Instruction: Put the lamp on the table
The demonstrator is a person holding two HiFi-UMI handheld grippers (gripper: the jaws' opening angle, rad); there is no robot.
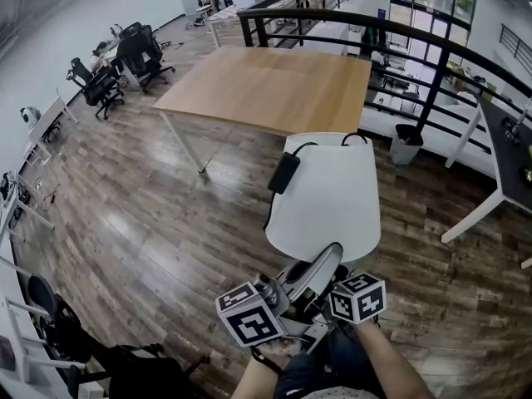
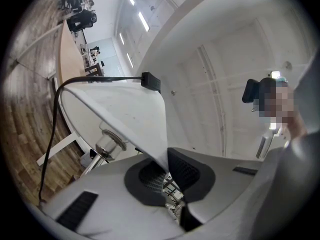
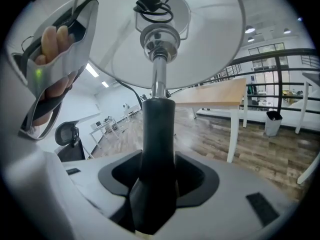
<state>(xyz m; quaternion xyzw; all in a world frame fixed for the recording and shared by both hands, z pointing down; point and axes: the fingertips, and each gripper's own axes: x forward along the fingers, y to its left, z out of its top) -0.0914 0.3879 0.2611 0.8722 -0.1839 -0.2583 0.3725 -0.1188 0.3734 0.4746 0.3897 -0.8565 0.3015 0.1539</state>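
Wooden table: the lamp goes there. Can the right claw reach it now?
Probably not yet: the right claw, shut on the lamp stem, is short of the wooden table, floor between. Nothing blocks the way.

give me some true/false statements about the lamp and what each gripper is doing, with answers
1. The lamp already stands on the wooden table. False: both grippers hold it, and it has not been set down.
2. The left gripper is shut on the edge of the shade. True.
3. The right gripper is empty. False: its jaws clamp the lamp's black stem.
4. A black adapter lies on the shade. True.
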